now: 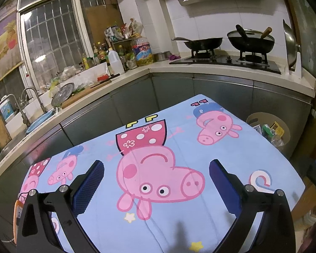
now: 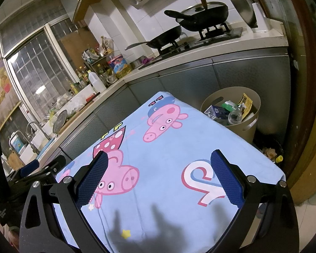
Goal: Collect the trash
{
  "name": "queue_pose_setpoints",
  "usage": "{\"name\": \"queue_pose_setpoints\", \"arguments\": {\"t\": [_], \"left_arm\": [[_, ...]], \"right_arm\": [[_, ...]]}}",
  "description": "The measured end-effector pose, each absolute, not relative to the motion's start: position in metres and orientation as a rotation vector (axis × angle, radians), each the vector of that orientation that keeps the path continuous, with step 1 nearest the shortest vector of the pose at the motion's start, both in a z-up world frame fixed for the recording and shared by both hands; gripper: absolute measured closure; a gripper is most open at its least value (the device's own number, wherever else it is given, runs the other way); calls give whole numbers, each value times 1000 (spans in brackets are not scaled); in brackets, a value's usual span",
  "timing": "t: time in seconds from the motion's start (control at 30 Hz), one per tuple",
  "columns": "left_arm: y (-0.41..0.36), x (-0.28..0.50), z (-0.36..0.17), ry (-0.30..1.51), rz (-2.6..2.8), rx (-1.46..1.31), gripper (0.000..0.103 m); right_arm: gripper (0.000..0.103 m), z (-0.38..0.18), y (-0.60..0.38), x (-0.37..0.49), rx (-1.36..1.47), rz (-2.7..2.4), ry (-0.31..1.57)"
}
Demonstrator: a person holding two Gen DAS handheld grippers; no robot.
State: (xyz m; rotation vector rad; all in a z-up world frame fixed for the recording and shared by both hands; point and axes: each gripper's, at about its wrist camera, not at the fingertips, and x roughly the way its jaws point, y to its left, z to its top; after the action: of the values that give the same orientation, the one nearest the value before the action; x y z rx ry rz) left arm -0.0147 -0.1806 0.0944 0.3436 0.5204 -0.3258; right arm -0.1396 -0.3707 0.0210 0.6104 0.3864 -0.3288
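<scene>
A beige round trash bin stands on the floor past the table's far right corner; it also shows in the left wrist view. It holds several pieces of trash: a blue carton, a clear bottle, a yellow wrapper. My left gripper is open and empty above the blue cartoon-pig tablecloth. My right gripper is open and empty above the same tablecloth. I see no loose trash on the cloth.
An L-shaped kitchen counter runs behind the table, with a stove and two pans, bottles, and a sink at left. A dark bin with scraps sits on the floor right of the table. The left gripper shows at left in the right wrist view.
</scene>
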Motion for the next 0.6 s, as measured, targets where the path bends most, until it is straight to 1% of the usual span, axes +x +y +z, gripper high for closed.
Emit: {"name": "queue_pose_setpoints", "arguments": {"t": [0.6], "left_arm": [[-172, -7, 101, 538, -387, 296, 4]], "right_arm": [[6, 21, -370, -139, 616, -330, 390]]}}
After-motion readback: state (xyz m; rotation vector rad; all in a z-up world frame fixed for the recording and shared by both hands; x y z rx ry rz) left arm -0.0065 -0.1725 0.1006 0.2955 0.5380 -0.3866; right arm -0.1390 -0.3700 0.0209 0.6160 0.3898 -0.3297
